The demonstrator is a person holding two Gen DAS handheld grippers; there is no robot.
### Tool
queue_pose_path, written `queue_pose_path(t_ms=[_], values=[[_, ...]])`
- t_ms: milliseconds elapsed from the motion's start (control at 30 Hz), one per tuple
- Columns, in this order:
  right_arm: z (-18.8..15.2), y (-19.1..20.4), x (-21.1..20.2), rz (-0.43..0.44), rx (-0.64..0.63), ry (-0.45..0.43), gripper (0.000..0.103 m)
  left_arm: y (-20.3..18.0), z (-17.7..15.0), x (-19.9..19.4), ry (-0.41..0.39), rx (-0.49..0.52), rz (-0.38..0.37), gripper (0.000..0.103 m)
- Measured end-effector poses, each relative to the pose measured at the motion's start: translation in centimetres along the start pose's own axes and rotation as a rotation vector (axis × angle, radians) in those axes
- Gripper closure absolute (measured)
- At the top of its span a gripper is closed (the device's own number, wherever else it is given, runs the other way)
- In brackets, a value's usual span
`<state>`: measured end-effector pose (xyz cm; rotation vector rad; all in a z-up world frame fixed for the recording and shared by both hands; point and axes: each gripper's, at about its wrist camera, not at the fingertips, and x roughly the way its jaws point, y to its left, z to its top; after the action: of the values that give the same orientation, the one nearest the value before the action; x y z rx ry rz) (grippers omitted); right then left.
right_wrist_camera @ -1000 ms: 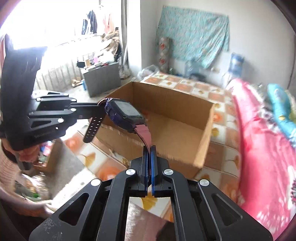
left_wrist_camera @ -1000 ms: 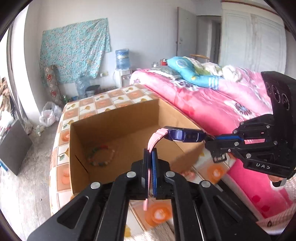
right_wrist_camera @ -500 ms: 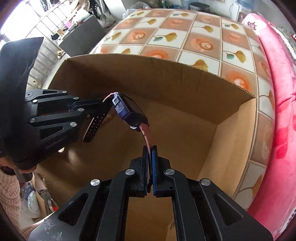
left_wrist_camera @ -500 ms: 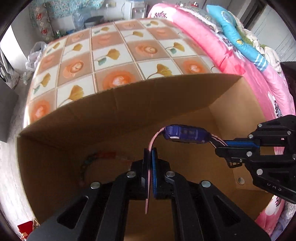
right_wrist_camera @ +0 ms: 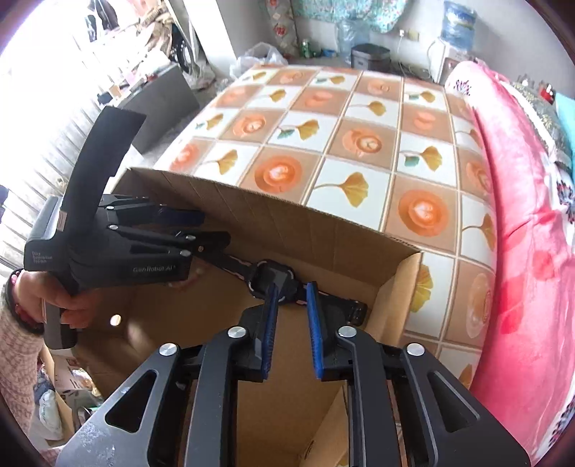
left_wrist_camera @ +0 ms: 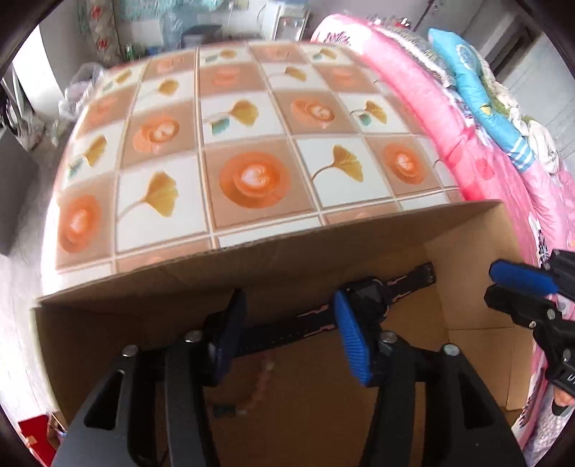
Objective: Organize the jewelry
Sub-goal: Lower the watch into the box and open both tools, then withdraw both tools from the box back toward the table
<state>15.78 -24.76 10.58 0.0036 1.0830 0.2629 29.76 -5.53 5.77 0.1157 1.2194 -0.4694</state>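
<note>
The watch [left_wrist_camera: 366, 298] lies stretched out on the floor of the cardboard box [left_wrist_camera: 323, 244], just beyond my left gripper [left_wrist_camera: 287, 337], whose fingers are spread wide. My right gripper [right_wrist_camera: 291, 330] hangs over its strap, fingers parted, gripping nothing. A bead bracelet [left_wrist_camera: 258, 380] lies nearby.

A table covered by a tiled cloth [right_wrist_camera: 363, 118] of orange roses and ginkgo leaves serves as the landmark. Just right of it lies a bed under a pink floral blanket [right_wrist_camera: 521, 222], with a blue pillow [left_wrist_camera: 481, 93] on top. Beyond the table's far end stand a water dispenser [right_wrist_camera: 453, 32], a dark bin [right_wrist_camera: 370, 57] and a teal patterned wall hanging [right_wrist_camera: 359, 10]. Left of it, bright daylight washes over a grey cabinet [right_wrist_camera: 161, 104].
</note>
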Motion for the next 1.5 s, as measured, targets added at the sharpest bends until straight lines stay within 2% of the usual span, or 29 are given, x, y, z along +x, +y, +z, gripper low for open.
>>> queue_pose_path(t_ms=[133, 200, 267, 333, 367, 400, 467, 533, 633, 767, 933, 1000, 1100, 1233, 1300, 1500], values=[[-2.7, 0.5, -4.6, 0.021, 0.004, -0.136, 0.062, -1.5, -1.2, -4.8, -0.105, 0.046, 0.01, 0.04], [-3.9, 1.0, -6.7, 0.016, 0.006, -0.214, 0.058, -2.3, -2.8, -8.0, -0.174, 0.071, -0.005, 0.033], [-6.7, 2.0, -9.3, 0.024, 0.002, -0.302, 0.045, -3.3, -4.7, -11.2, -0.249, 0.088, -0.026, 0.027], [-7.7, 3.0, -10.6, 0.031, -0.004, -0.376, 0.037, -3.7, -7.5, -14.3, -0.329, 0.093, -0.069, 0.021], [-9.4, 3.8, -11.4, 0.035, -0.007, -0.411, 0.032, -3.8, -9.0, -15.5, -0.362, 0.092, -0.091, 0.018], [-8.7, 4.4, -11.8, 0.033, -0.008, -0.43, 0.03, -3.8, -11.0, -16.7, -0.394, 0.086, -0.11, 0.016], [-11.1, 5.6, -12.1, 0.02, -0.009, -0.466, 0.021, -3.9, -14.3, -17.9, -0.429, 0.083, -0.143, 0.012], [-12.8, 6.4, -11.4, 0.002, -0.001, -0.466, 0.015, -3.6, -17.6, -18.2, -0.447, 0.058, -0.15, 0.009], [-14.9, 7.3, -8.5, -0.053, 0.009, -0.389, 0.011, -3.1, -21.6, -17.1, -0.427, 0.002, -0.128, 0.009], [-16.9, 7.9, -4.8, -0.124, 0.041, -0.273, 0.008, -2.1, -25.5, -13.0, -0.341, -0.105, -0.068, 0.008], [-18.4, 9.4, -2.7, -0.221, 0.031, -0.202, 0.008, -1.4, -27.7, -7.6, -0.259, -0.175, 0.068, 0.008], [-18.6, 10.2, -2.1, -0.293, 0.0, -0.19, 0.008, -1.4, -28.1, -6.1, -0.244, -0.179, 0.087, 0.008], [-19.2, 11.5, -1.8, -0.426, -0.063, -0.206, 0.008, -2.0, -28.5, -4.4, -0.23, -0.148, 0.141, 0.008], [-19.3, 12.2, -1.8, -0.51, -0.127, -0.252, 0.008, -2.4, -28.5, -3.3, -0.223, -0.14, 0.158, 0.008], [-19.3, 12.1, -2.3, -0.524, -0.128, -0.295, 0.008, -2.4, -28.4, -3.2, -0.235, -0.133, 0.179, 0.008], [-19.1, 11.5, -3.9, -0.466, -0.092, -0.377, 0.008, -3.2, -28.2, -2.3, -0.235, -0.078, 0.25, 0.006]])
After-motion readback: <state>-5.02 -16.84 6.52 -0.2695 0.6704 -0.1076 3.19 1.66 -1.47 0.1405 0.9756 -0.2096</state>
